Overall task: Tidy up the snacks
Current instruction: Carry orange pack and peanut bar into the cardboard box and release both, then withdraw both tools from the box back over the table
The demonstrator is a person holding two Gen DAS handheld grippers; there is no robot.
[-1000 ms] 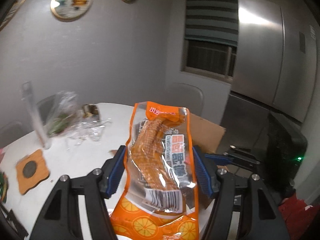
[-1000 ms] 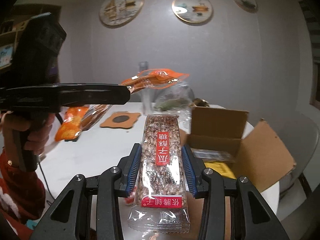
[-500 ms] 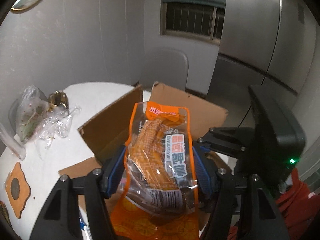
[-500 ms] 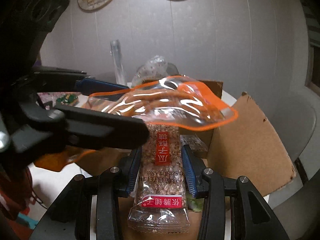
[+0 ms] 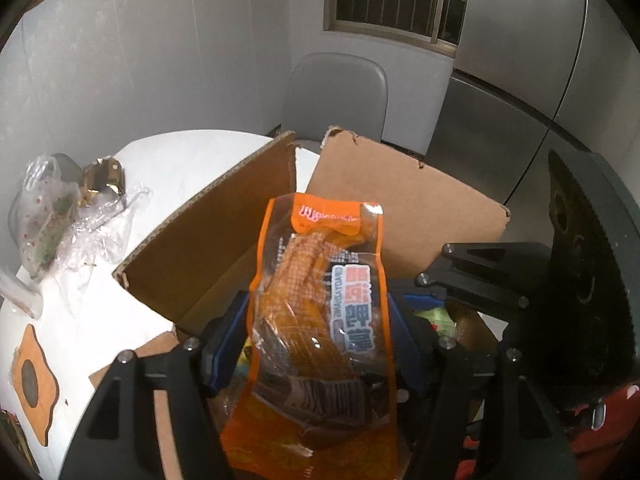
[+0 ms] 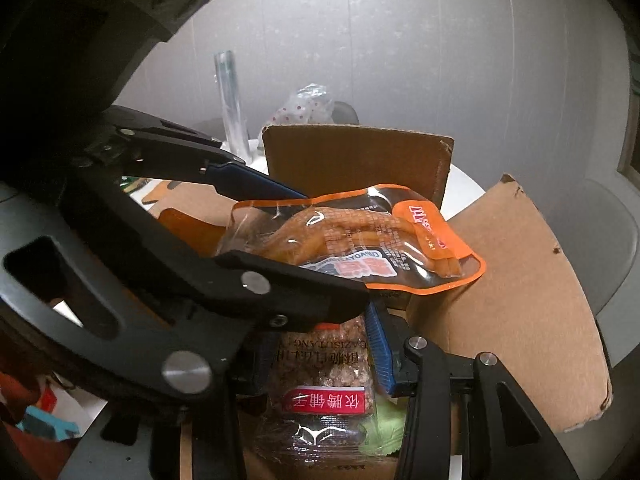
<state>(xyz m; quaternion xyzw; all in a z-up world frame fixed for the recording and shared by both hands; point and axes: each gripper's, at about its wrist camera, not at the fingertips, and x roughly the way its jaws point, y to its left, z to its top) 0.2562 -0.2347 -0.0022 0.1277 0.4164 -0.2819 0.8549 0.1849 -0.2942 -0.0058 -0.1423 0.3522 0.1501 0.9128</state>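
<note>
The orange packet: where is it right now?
In both wrist views the orange packet sits between the left gripper's opening jaws, over the open cardboard box, just above the right gripper's nut bar.

Both snack packets (image 5: 320, 320) (image 6: 324, 384) hang over the open box (image 5: 400, 208) on the table (image 5: 180, 160).

The left claw (image 5: 320, 336) tips downward, and its jaws are opening with an orange snack bag (image 5: 320, 320) between them. The right claw (image 6: 320, 356) sits just under it, closed tight on a nut bar (image 6: 324, 384).
</note>
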